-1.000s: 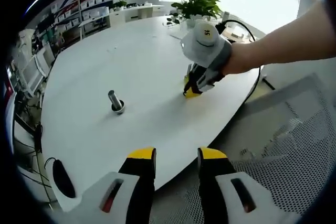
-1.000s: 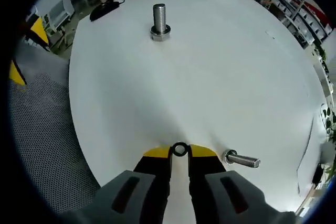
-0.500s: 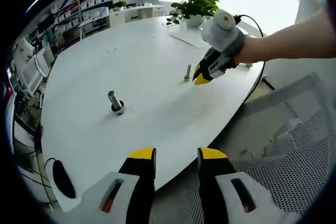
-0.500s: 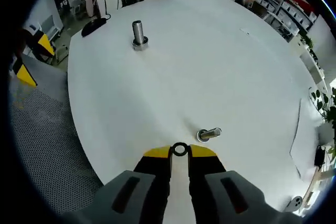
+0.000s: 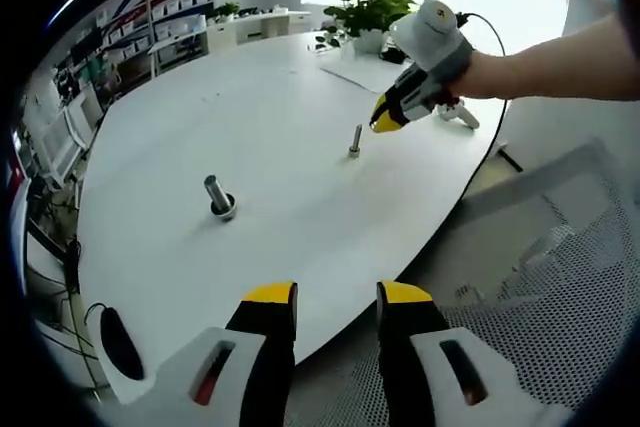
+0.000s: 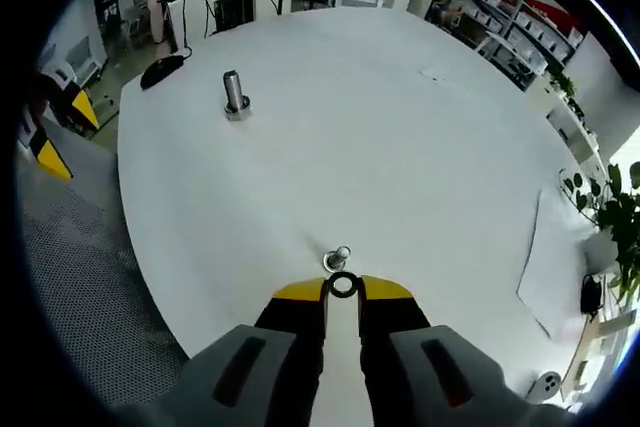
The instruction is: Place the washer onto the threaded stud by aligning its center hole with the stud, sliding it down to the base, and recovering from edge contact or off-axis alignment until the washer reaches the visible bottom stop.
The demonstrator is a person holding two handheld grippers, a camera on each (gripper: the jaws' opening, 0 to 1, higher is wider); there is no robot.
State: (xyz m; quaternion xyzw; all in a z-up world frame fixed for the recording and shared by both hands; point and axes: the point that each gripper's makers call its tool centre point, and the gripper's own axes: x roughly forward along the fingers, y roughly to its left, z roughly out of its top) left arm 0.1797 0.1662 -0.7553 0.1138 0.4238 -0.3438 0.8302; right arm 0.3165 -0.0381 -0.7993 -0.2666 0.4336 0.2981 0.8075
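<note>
1. Right tongs (image 6: pixel 343 288) are pinching the washer (image 6: pixel 343 285) by its rim, leaving the hole free.
2. Washer is hanging just above the small stud (image 6: pixel 338 258), lining up for the drop.
3. Left tongs (image 5: pixel 335 295) are idling open off the surface (image 5: pixel 270 137).

Yellow-tipped black right claw (image 6: pixel 343 288), dark washer (image 6: pixel 343 285), white table (image 6: pixel 420 147).

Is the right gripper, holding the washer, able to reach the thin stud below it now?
Probably yes. The right gripper grips the washer just above the thin stud, and the bare white table around the stud offers no obstacle.
</note>
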